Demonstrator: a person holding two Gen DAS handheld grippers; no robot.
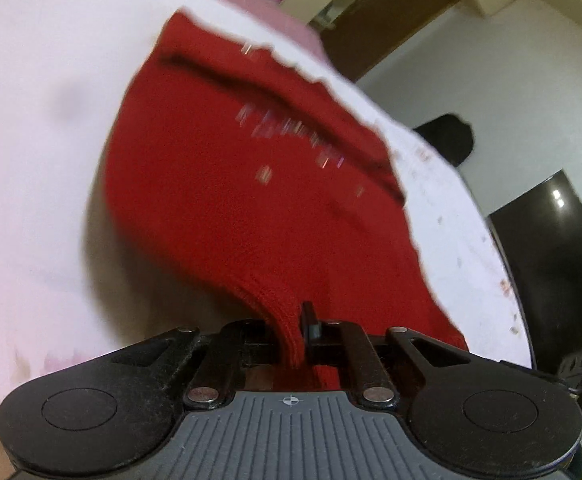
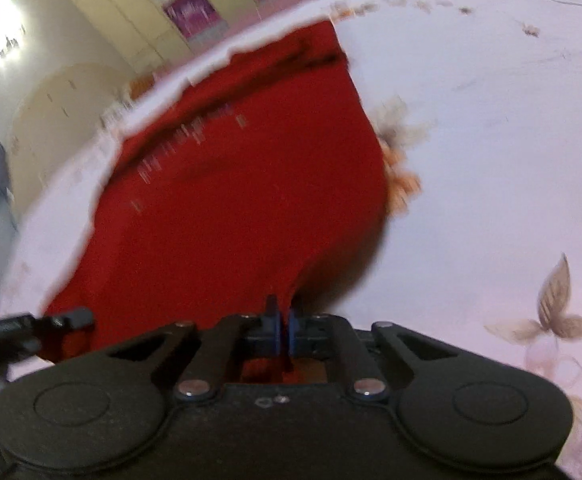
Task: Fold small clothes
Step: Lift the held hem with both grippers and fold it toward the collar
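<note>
Two grippers each pinched a near corner of the red knitted garment (image 1: 227, 184): the left gripper (image 1: 295, 332) and right gripper (image 2: 284, 330) had fingers clamped on its edge, cloth stretching ahead over the white floral-printed surface (image 2: 491, 160).

The garment (image 1: 227, 184) is red knitted cloth, matt, with a ribbed hem and a few shiny flecks. The left gripper (image 1: 297, 332) is matt black plastic, speckled and scuffed, with bright metal rivets — its base is ribbed grey plastic. The right gripper (image 2: 283, 330) has blue pads. The sheet (image 2: 491, 160) is pale printed cloth — soft, matt.
</note>
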